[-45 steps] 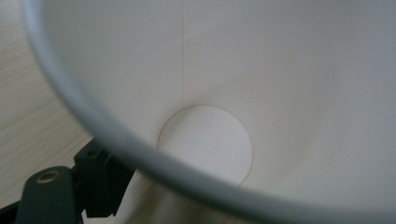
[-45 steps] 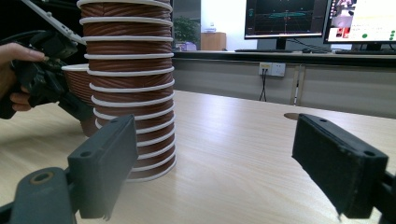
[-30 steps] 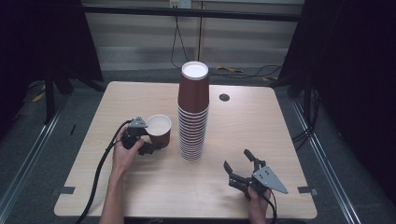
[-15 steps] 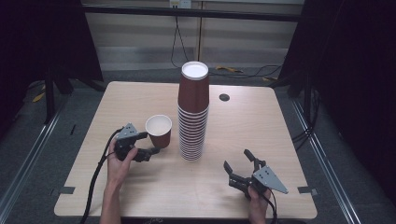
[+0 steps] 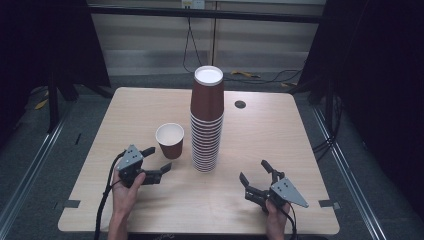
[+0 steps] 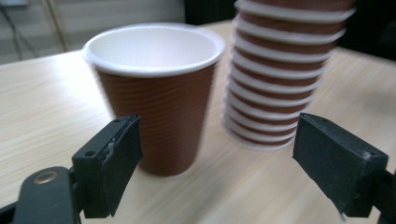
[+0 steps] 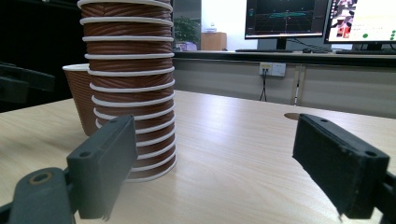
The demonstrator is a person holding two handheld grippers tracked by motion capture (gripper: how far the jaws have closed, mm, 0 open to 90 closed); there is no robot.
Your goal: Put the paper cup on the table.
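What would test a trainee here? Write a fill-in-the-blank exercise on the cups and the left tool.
1. In the high view, the single cup stands to the ____ of the tall stack.
2. The single cup is ____ on the outside and white inside.
3. The left tool has its jaws ____, with nothing held between them.
Missing words: left; brown; open.
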